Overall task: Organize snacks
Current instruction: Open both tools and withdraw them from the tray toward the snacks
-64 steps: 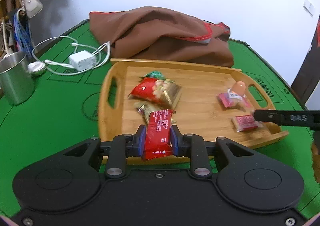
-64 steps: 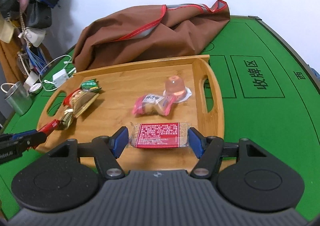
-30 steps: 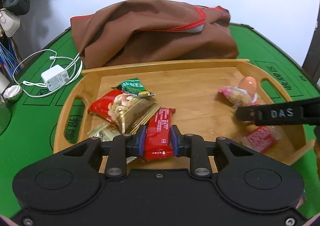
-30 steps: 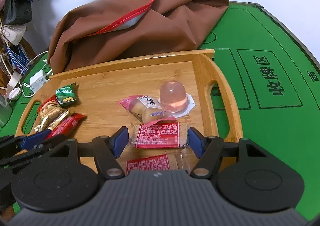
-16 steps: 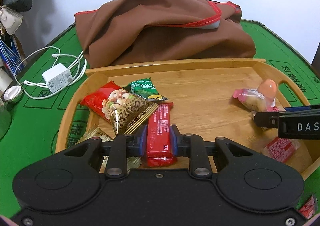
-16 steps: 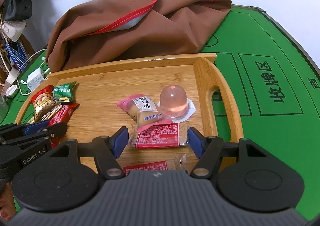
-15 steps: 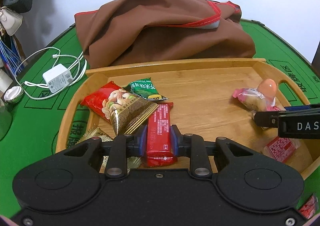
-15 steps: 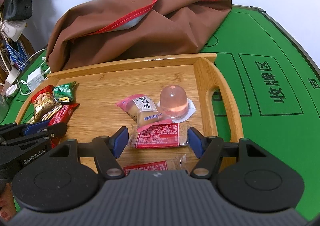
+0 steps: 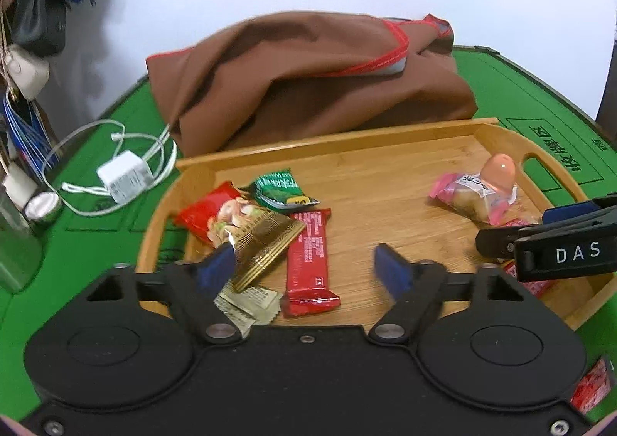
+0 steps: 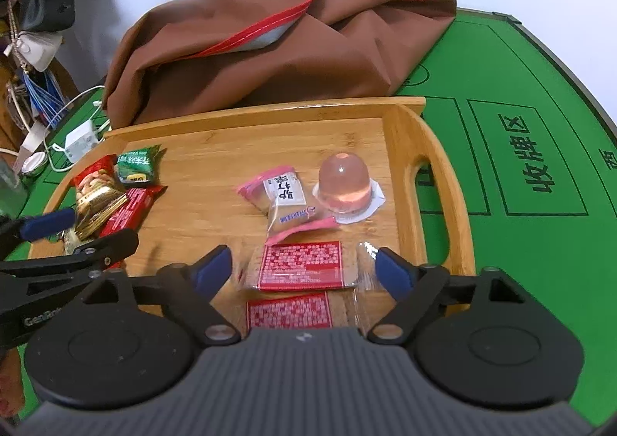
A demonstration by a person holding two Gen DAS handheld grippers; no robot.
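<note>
Your left gripper [image 9: 304, 268] fingers have just spread, freeing the red bar [image 9: 310, 262] between them; your right gripper [image 10: 304, 268] fingers have just widened too, clear of the cracker pack [image 10: 302, 265].

Both tools, left [image 9: 304, 268] and right [image 10: 304, 272], just opened.

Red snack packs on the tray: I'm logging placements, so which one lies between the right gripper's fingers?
The clear-edged cracker pack, between the right gripper's open jaws; its twin lies nearer the camera.
</note>
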